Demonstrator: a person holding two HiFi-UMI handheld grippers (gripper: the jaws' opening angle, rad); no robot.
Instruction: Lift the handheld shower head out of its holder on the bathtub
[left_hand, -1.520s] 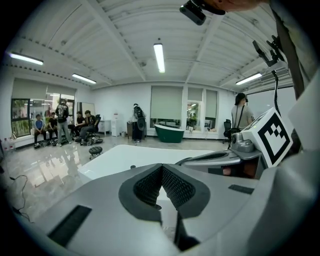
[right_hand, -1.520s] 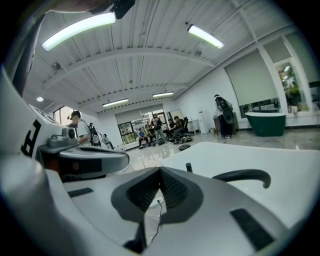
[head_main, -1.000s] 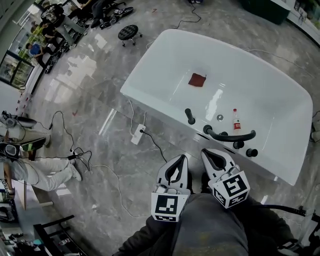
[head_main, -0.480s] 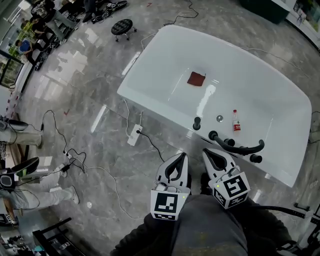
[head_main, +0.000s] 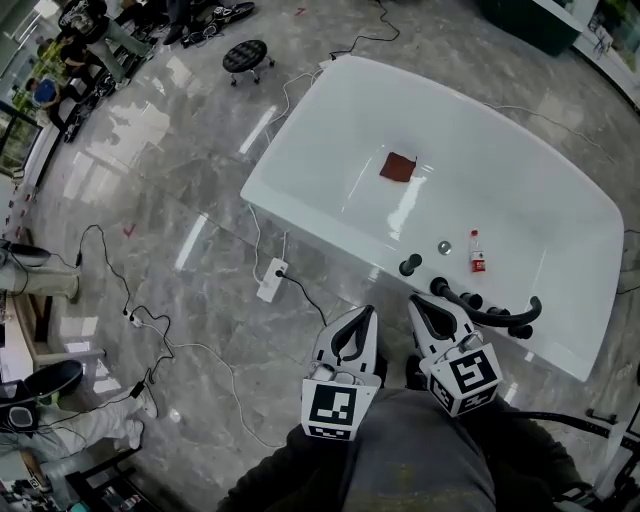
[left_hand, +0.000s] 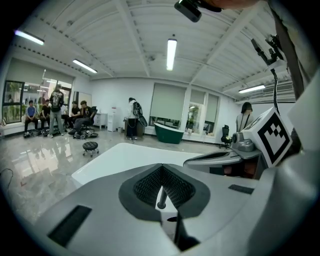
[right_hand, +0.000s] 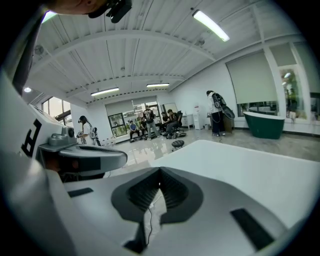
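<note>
The white bathtub fills the upper right of the head view. On its near rim lies the black, curved handheld shower head between black knobs. My left gripper and right gripper hover side by side over the floor, just short of that rim. Both are shut and hold nothing. In the left gripper view the left gripper's tips meet, and a black knob post shows through the gap behind them. The right gripper's tips also meet, over the tub's white rim.
Inside the tub lie a red cloth, a small bottle and the drain. A power strip with trailing cables lies on the grey floor left of the tub. A black stool and seated people are farther off.
The tub's near rim and its black fittings have slid down and to the right in the head view, closer to both grippers. The jaws stayed shut.
</note>
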